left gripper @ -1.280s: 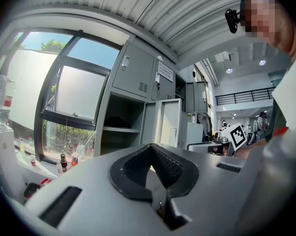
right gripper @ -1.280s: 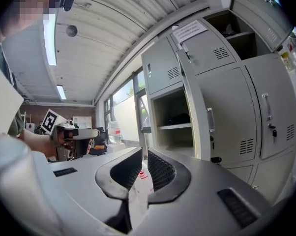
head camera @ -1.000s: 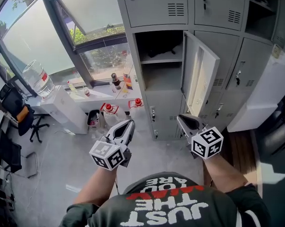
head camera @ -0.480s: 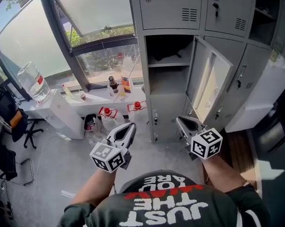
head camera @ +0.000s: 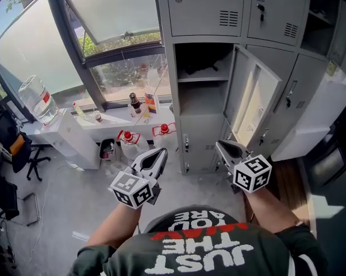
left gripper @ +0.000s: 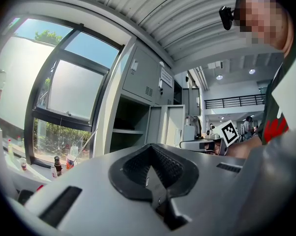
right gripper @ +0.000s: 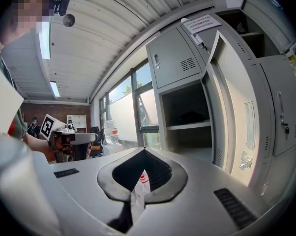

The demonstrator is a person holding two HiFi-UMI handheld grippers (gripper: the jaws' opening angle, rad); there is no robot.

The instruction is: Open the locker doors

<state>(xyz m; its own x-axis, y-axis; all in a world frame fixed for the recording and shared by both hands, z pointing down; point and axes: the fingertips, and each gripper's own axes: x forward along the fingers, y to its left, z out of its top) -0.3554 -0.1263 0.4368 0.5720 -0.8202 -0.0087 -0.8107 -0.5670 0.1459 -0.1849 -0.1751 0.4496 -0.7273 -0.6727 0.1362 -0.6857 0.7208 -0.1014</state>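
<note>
Right jaws: the right gripper (head camera: 226, 149) is closed, with nothing held.
Left jaws: the left gripper (head camera: 157, 156) is pinched together, empty.
Doors: the grey metal locker door (head camera: 254, 105) stands open just beyond the right gripper; the grey upper door (head camera: 200, 7) is closed.
Risk: closed jaws may glance off a latch or bump the open door.

Bottles (head camera: 134, 101) stand on the white window ledge (head camera: 116, 122).
</note>
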